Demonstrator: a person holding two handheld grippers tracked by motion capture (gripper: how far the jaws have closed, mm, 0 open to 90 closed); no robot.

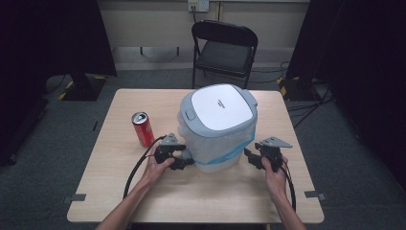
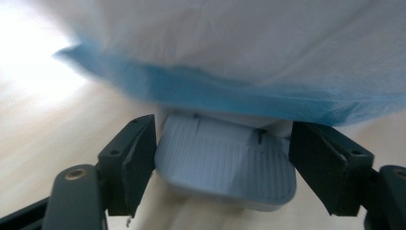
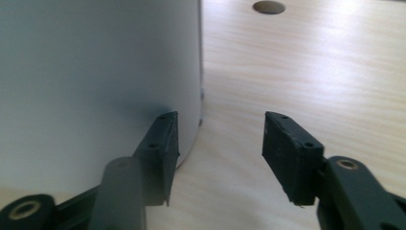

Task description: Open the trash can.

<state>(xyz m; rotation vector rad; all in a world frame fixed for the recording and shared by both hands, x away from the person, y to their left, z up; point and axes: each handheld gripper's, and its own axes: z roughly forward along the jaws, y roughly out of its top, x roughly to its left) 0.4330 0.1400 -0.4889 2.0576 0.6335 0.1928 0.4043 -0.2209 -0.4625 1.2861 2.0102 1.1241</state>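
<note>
The light wooden tabletop (image 1: 110, 191) carries a white pedal bin (image 1: 218, 143) with a grey-rimmed lid, standing upright near its middle; everything else is placed from this bin. A white liner bag with a blue edge (image 2: 215, 91) hangs out from under the lid and drapes over the bin's upper wall. Behind the bin, off the far edge of the tabletop, stands a black folding chair (image 1: 224, 45). To the bin's left, near but apart from it, a red drink can (image 1: 142, 128) stands upright.

The left gripper (image 1: 182, 159) sits at the bin's lower left front, held by the person's left hand (image 1: 157, 167). In the left gripper view its jaws stand open on either side of the bin's ribbed grey foot pedal (image 2: 225, 165), just beside its edges; contact cannot be told. The right gripper (image 1: 253, 159) is at the bin's lower right, held by the right hand (image 1: 274, 173); its jaws are open, one just beside the bin's wall (image 3: 95, 72), the other over bare tabletop.
</note>
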